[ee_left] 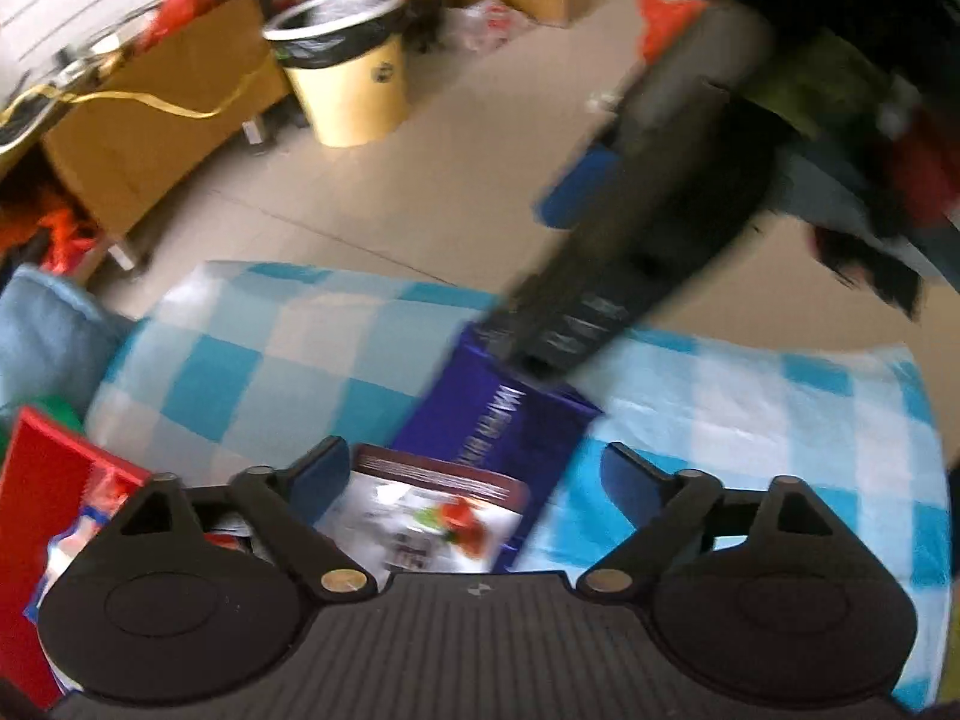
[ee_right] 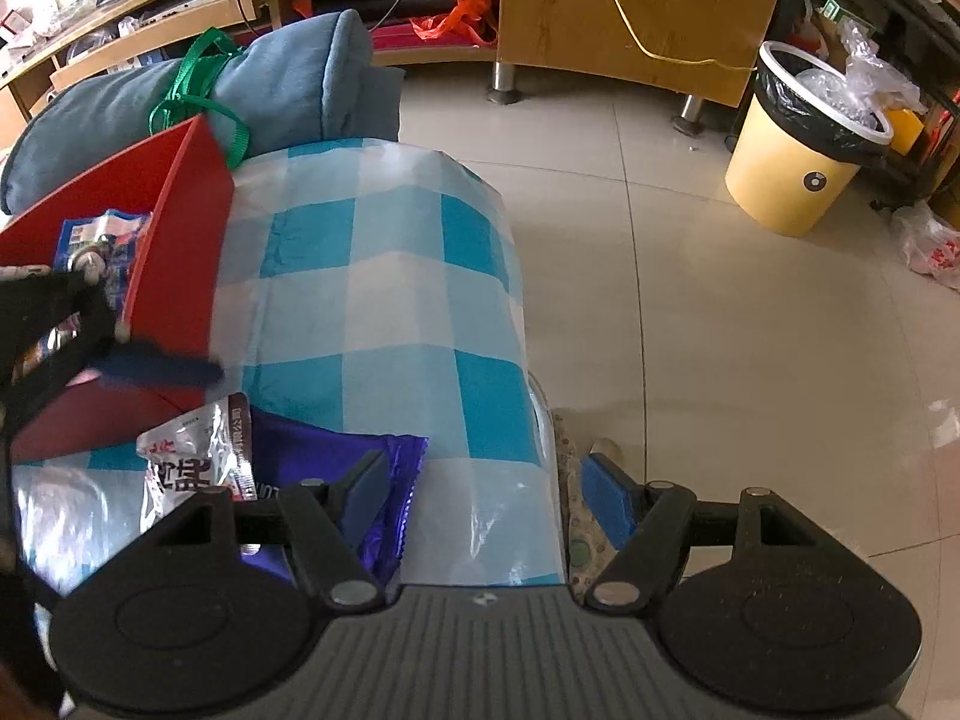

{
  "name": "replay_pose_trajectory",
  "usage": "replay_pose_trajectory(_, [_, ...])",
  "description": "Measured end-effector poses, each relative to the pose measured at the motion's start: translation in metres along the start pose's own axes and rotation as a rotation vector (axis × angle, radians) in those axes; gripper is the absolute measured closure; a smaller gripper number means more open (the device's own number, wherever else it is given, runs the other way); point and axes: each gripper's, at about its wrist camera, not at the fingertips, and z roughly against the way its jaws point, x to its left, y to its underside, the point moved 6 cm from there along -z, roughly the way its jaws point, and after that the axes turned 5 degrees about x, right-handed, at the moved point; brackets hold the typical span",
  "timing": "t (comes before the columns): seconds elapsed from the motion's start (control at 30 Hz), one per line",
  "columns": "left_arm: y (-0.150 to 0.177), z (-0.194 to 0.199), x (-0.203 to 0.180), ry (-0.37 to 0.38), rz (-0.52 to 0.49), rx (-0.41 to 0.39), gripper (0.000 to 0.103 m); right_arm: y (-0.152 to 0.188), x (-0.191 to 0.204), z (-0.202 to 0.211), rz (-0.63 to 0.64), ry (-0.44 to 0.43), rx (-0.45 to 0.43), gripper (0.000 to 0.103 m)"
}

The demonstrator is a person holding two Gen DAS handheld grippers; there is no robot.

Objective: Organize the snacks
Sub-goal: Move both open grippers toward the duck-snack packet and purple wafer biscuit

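Observation:
A silver snack packet (ee_left: 432,516) with a maroon top lies on the checked cloth, overlapping a purple packet (ee_left: 498,414). My left gripper (ee_left: 474,474) hovers over the silver packet, open, its pads clear of it. A red box (ee_left: 60,480) holding other snacks stands at the left. In the right wrist view the purple packet (ee_right: 336,450) and silver packet (ee_right: 192,462) lie beside the red box (ee_right: 174,240). My right gripper (ee_right: 486,480) is open, with its left finger over the purple packet's edge and only cloth in the gap. The left gripper's blue pad (ee_right: 162,369) shows in front of the box.
The blue-and-white checked cloth (ee_right: 390,276) covers a narrow table that drops to a tiled floor (ee_right: 720,360) on the right. A blue cushion (ee_right: 288,78) with a green strap lies behind the box. A yellow bin (ee_right: 792,180) and a wooden cabinet (ee_right: 630,12) stand beyond.

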Motion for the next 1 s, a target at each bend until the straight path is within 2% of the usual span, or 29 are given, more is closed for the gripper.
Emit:
replay_pose_trajectory(0.03, [0.003, -0.006, -0.003, -0.005, -0.016, 0.035, 0.015, 0.000, 0.000, 0.001, -0.004, -0.004, -0.001, 0.034])
replay_pose_trajectory(0.13, [0.006, -0.014, -0.010, -0.072, -0.070, 0.064, 0.012, 0.000, 0.002, 0.004, -0.002, -0.010, -0.008, 0.034])
replay_pose_trajectory(0.27, [0.018, -0.013, -0.020, 0.042, 0.032, 0.102, 0.010, 0.001, 0.005, 0.008, 0.008, -0.026, -0.019, 0.034])
replay_pose_trajectory(0.37, [0.036, -0.012, -0.029, 0.039, 0.066, 0.107, 0.008, 0.002, 0.005, 0.008, 0.008, -0.034, -0.016, 0.034])
replay_pose_trajectory(0.4, [0.040, -0.007, -0.032, 0.071, 0.082, 0.105, 0.008, 0.003, 0.006, 0.008, 0.015, -0.039, -0.011, 0.034])
replay_pose_trajectory(0.47, [0.049, 0.002, -0.038, 0.181, 0.143, 0.124, 0.012, 0.004, 0.009, 0.007, 0.032, -0.045, -0.004, 0.034])
replay_pose_trajectory(0.5, [0.054, 0.006, -0.041, 0.208, 0.159, 0.131, 0.012, 0.005, 0.012, 0.007, 0.044, -0.055, 0.001, 0.034])
replay_pose_trajectory(0.6, [0.065, 0.018, -0.043, 0.175, 0.136, 0.134, 0.013, 0.006, 0.023, 0.006, 0.110, -0.071, 0.007, 0.034])
replay_pose_trajectory(0.7, [0.065, 0.025, -0.026, 0.119, 0.125, 0.134, 0.013, 0.002, 0.035, 0.001, 0.205, -0.069, 0.013, 0.034])
replay_pose_trajectory(0.73, [0.064, 0.025, -0.016, 0.128, 0.177, 0.130, 0.012, -0.001, 0.039, -0.001, 0.232, -0.075, 0.014, 0.034])
replay_pose_trajectory(0.83, [0.062, 0.023, 0.012, 0.160, 0.441, 0.080, 0.011, -0.015, 0.045, -0.002, 0.299, -0.079, -0.013, 0.034])
replay_pose_trajectory(0.87, [0.066, 0.019, 0.022, 0.142, 0.547, 0.073, 0.011, -0.019, 0.046, -0.002, 0.315, -0.064, -0.022, 0.034])
replay_pose_trajectory(0.93, [0.073, 0.005, 0.036, 0.082, 0.738, 0.108, 0.011, -0.026, 0.043, -0.003, 0.317, -0.046, -0.037, 0.034])
replay_pose_trajectory(1.0, [0.075, 0.002, 0.041, 0.048, 0.860, 0.073, 0.010, -0.030, 0.040, -0.003, 0.300, -0.057, -0.040, 0.034])
